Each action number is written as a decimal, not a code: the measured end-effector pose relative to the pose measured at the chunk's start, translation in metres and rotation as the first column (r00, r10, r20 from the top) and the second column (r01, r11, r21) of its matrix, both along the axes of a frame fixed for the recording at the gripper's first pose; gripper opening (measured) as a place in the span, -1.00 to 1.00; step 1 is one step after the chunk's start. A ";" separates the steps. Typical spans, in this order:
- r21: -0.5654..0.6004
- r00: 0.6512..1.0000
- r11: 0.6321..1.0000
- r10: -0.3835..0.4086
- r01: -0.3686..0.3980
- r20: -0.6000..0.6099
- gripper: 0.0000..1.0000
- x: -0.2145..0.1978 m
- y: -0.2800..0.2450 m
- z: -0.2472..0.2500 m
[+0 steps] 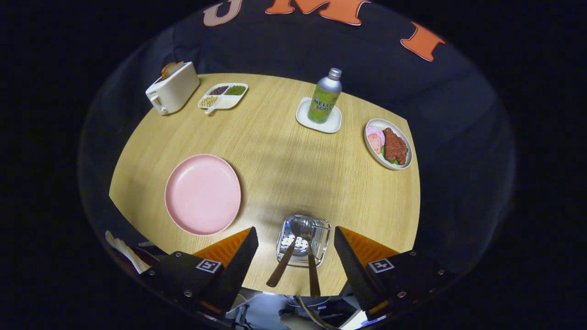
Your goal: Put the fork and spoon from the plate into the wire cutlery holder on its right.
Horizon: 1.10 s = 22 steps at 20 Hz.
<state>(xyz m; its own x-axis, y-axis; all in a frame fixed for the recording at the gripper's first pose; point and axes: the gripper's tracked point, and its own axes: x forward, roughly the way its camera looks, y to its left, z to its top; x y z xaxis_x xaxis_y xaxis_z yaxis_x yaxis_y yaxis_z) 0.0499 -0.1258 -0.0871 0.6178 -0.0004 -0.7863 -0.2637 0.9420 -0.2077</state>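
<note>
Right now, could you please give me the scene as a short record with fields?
gripper: open, fingers either side of the wire cutlery holder, touching nothing
wire cutlery holder: between the fingers, right of the plate
fork and spoon: two utensils in the holder, handles leaning toward the gripper; which is which is unclear
pink plate: bare
table: wooden
other items: toaster, divided dish, bottle on a coaster, food plate

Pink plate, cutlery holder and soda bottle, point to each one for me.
Pink plate point(202, 194), gripper view, bare centre.
Cutlery holder point(326, 228), gripper view, right rim.
Soda bottle point(324, 101), gripper view, label.
</note>
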 end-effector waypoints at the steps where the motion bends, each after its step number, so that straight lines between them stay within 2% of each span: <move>1: 0.036 0.999 0.999 -0.005 0.004 0.032 1.00 0.006 0.011 0.007; 4: 0.105 0.990 0.994 -0.004 -0.011 0.141 1.00 0.024 0.032 0.036; 7: 0.147 0.961 0.989 -0.037 -0.005 0.276 0.99 0.040 0.042 0.078; 10: 0.241 0.915 0.971 -0.092 -0.006 0.392 0.99 0.046 0.057 0.114; 14: 0.243 0.839 0.970 -0.127 -0.007 0.529 0.99 0.032 0.059 0.144; 18: 0.284 0.747 0.959 -0.189 0.001 0.637 0.99 0.013 0.063 0.168; 20: 0.321 0.733 0.947 -0.212 -0.010 0.647 0.98 0.002 0.068 0.174; 22: 0.303 0.720 0.953 -0.204 -0.009 0.664 0.98 0.000 0.067 0.180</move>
